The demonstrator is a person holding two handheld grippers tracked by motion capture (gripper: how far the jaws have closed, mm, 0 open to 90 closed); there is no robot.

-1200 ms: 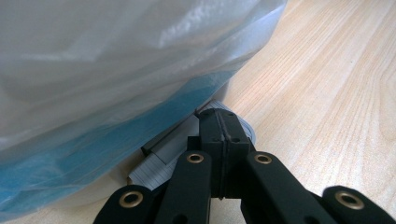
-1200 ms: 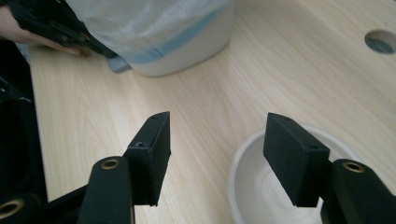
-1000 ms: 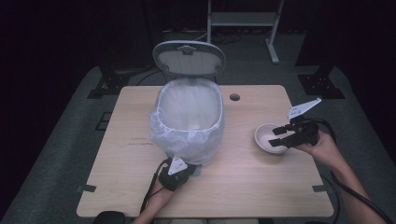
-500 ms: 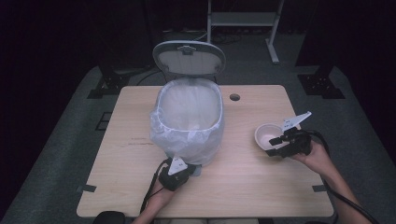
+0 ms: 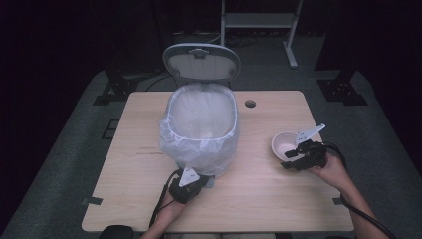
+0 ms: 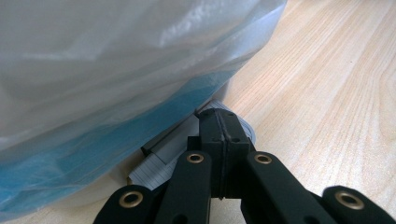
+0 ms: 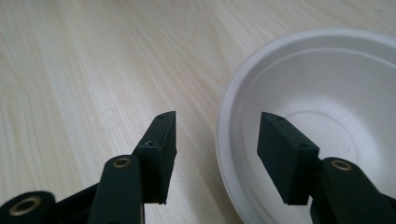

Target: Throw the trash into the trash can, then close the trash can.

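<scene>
From the high view I have my right gripper [image 5: 292,158] down at the near rim of the small white paper bowl [image 5: 284,145], which sits on the pale wooden tabletop [image 5: 268,194] to the right of the grey lidded bin lined with a translucent white plastic bag [image 5: 201,130]. In the right gripper view the bowl [image 7: 327,116] fills the right side, and my jaws straddle its rim: one jaw stands over bare wood outside the bowl, the other hangs inside it, with a clear gap on both sides of the rim, so nothing is pinched yet. The jaws have just been closing, with the bowl's rim between them, and they now stand at a middling width. My left gripper [image 5: 191,178] is at the near foot of the bin, close to the front edge of the tabletop, with the person's hand wrapped around it. In the left gripper view those jaws are pressed together, pad against pad, with their tips at a grey ridged part at the base of the bin [image 6: 163,154], tucked under the overhanging bag [image 6: 116,70]; I cannot tell whether they bear on that part or merely rest beside it. The bin's lid [image 5: 201,62] stands open, tilted back behind the bag's mouth.
</scene>
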